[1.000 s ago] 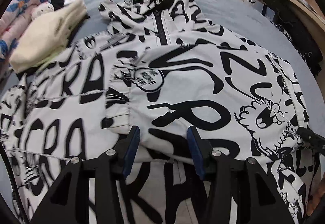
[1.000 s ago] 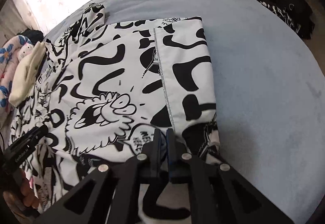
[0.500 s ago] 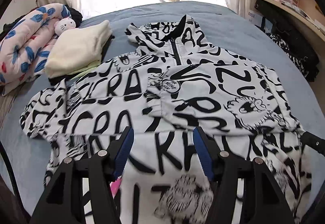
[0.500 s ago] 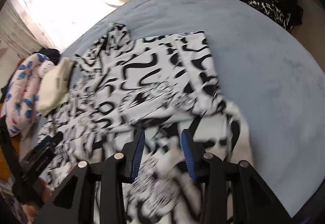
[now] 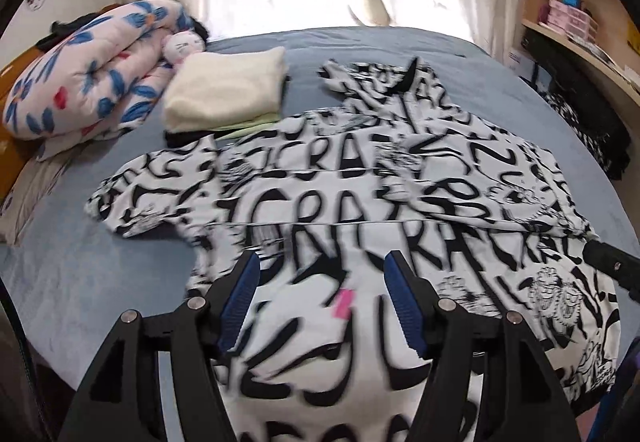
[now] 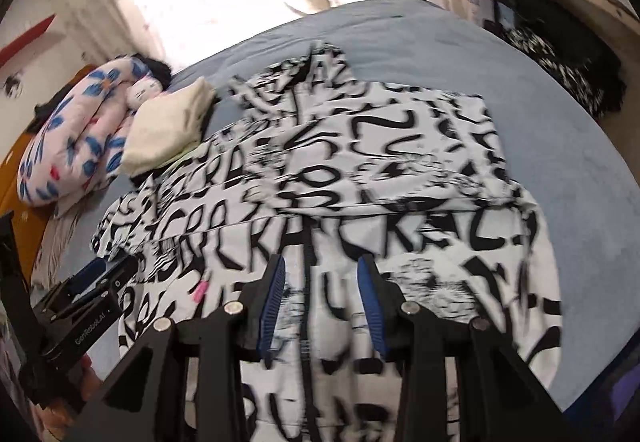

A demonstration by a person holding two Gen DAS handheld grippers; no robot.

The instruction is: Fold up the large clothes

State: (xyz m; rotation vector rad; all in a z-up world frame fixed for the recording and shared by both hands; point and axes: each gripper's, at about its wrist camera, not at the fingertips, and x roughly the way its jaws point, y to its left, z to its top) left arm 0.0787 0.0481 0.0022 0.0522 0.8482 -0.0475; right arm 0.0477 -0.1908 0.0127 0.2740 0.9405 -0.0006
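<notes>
A large white jacket (image 5: 360, 177) with black graffiti lettering lies spread on the blue bed (image 5: 100, 282), hood towards the window, its sleeves folded in across the chest. My left gripper (image 5: 324, 262) hovers above the jacket's lower part. Its jaws are opening and nothing is between the blue pads. A pink tag (image 5: 345, 304) shows on the fabric below it. My right gripper (image 6: 320, 266) hangs over the same jacket (image 6: 360, 161), open and holding nothing. The left gripper (image 6: 92, 282) also appears at the lower left of the right wrist view.
A rolled floral quilt (image 5: 88, 81), a small plush toy (image 5: 184, 43) and a folded cream cloth (image 5: 228, 93) sit at the bed's far left. Dark clothes (image 5: 580, 121) are piled at the right under a wooden shelf (image 5: 580, 33). Curtains hang behind.
Both grippers have pulled back and risen away from the jacket. The right gripper, shut on the fabric edge before, has let go and opened. The left jaws have widened.
</notes>
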